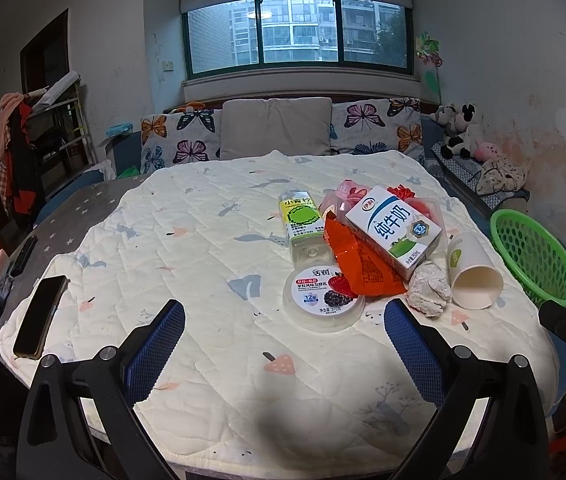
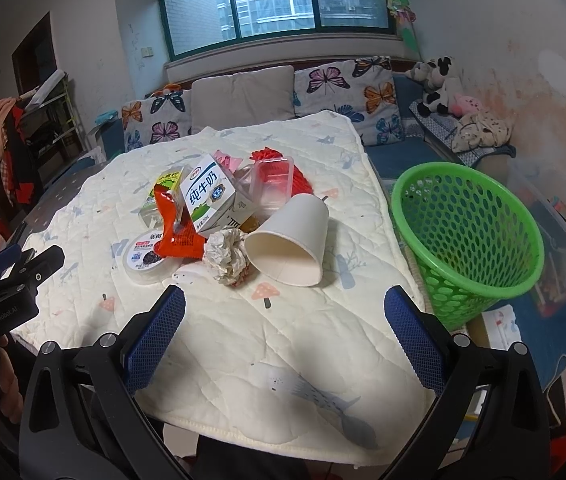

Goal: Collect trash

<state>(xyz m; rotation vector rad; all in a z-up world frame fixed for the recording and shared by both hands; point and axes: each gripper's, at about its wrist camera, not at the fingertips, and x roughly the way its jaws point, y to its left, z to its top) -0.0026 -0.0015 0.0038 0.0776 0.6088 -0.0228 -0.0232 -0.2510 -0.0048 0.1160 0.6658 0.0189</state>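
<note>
Both claws wide, empty: left claw, right claw. Trash heap on quilted tabletop at right claw's 12 o'clock; green basket at 2 o'clock. Paper cup on its side: probably light, crushable; pinch rim gently. Crumpled tissue soft.

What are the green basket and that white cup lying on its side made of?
The green basket looks like glossy moulded plastic: its wall is a regular grid of oval holes. The white cup seems to be matte paper, with thin walls and a rolled rim, though a thin coating cannot be ruled out.
</note>
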